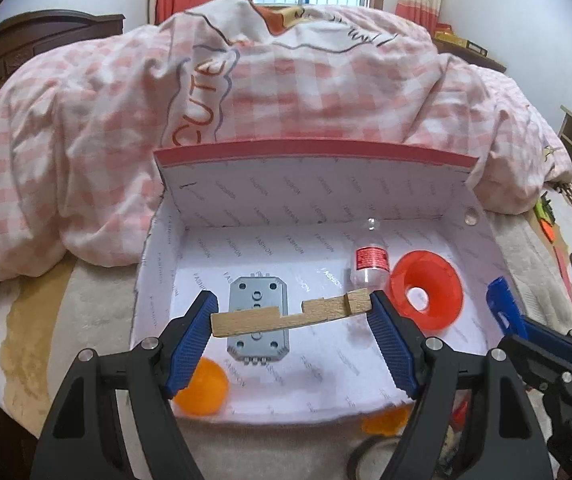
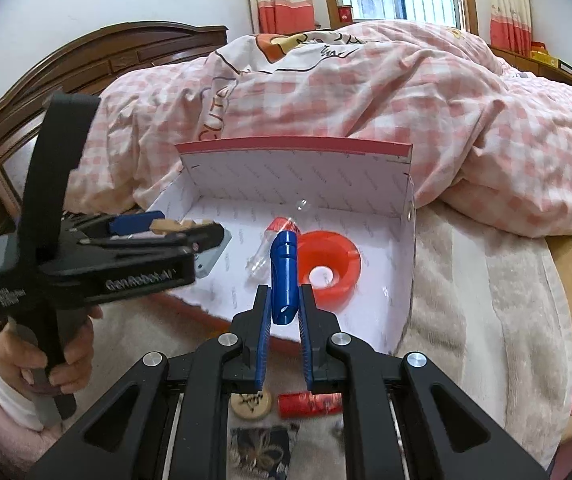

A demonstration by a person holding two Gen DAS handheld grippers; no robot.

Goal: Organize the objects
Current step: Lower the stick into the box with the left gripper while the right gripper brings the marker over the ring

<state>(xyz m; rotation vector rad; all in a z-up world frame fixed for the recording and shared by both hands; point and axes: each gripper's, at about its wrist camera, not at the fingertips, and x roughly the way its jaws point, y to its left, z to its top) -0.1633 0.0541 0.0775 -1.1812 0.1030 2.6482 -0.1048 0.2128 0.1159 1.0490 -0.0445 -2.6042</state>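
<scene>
My left gripper (image 1: 292, 312) is shut endwise on a notched wooden piece (image 1: 290, 314), which hangs level above the open white box (image 1: 314, 184). Inside the box lie a grey metal plate (image 1: 257, 292), a clear plastic bottle with a red label (image 1: 370, 260) and a red funnel (image 1: 426, 294). My right gripper (image 2: 284, 300) is shut on a blue cylindrical part (image 2: 284, 272), upright over the box's (image 2: 406, 264) near rim, close to the funnel (image 2: 328, 266). In the right wrist view the left gripper (image 2: 183, 226) reaches in from the left with the wooden piece (image 2: 169, 225).
An orange ball (image 1: 201, 388) and a second orange object (image 1: 386, 420) lie by the box's front edge, with a tape roll (image 1: 370, 456) below. A red cylinder (image 2: 310, 404), a wooden button (image 2: 251, 402) and a patterned pouch (image 2: 263, 448) rest on the bed. A checked duvet (image 1: 286, 80) is piled behind.
</scene>
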